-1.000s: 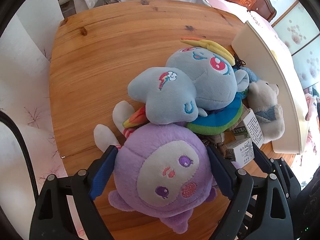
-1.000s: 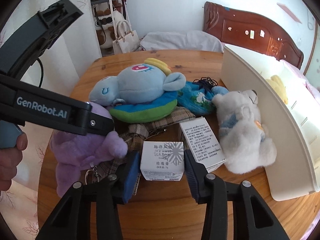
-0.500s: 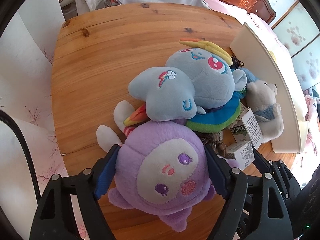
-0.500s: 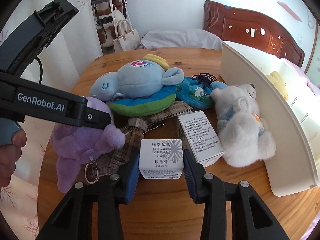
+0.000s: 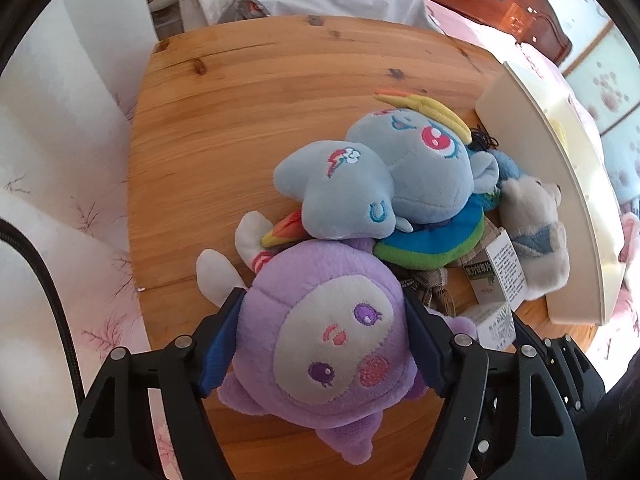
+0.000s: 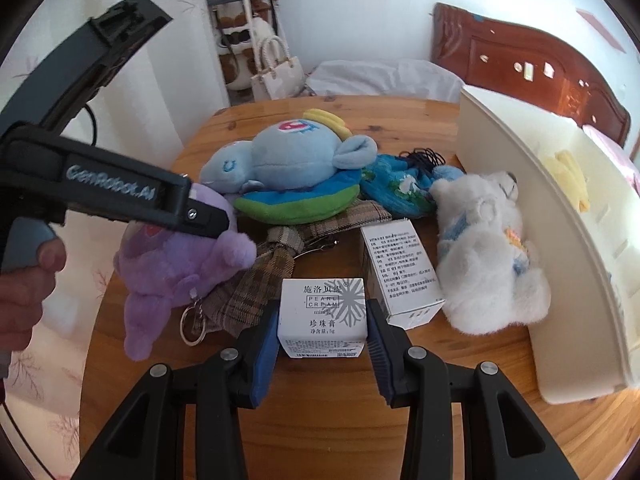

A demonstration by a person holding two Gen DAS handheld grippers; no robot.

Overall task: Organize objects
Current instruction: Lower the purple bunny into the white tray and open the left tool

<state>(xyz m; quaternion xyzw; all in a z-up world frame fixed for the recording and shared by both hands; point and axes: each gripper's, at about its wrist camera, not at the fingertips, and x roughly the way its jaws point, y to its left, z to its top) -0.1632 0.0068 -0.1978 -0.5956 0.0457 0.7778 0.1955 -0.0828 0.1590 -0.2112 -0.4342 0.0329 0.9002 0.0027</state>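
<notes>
At the six o'clock edge of the desk (image 5: pixel 224 92), the left gripper (image 5: pixel 320 344) has its jaws clamped on the round head of the purple plush (image 5: pixel 328 336), one blue pad on each side. The right gripper (image 6: pixel 322 340) has its jaws closed against both side faces of the small white pearl cream box (image 6: pixel 323 312), which stands at the near middle of the desk, just at seven o'clock from the taller white carton (image 6: pixel 400 272).

Lifting both straight up before carrying them sideways looks the sound way: the purple plush touches the blue pony plush (image 5: pixel 384 184) at its twelve o'clock and lies against the plaid cloth (image 6: pixel 264 280), and its key ring (image 6: pixel 194 326) could snag that cloth. The soft head will squash, so a firm squeeze is wise; the box is light card and wants only a gentle one. The cream organizer tray (image 6: pixel 516 208), standing at three o'clock past the white bear plush (image 6: pixel 484 248), seems the likely destination.

The left tool looks steeply down on its toy, its handle gripped by the person's hand (image 6: pixel 28 280) at nine o'clock in the right view. The right tool is held low and nearly level, pointing towards twelve o'clock.
</notes>
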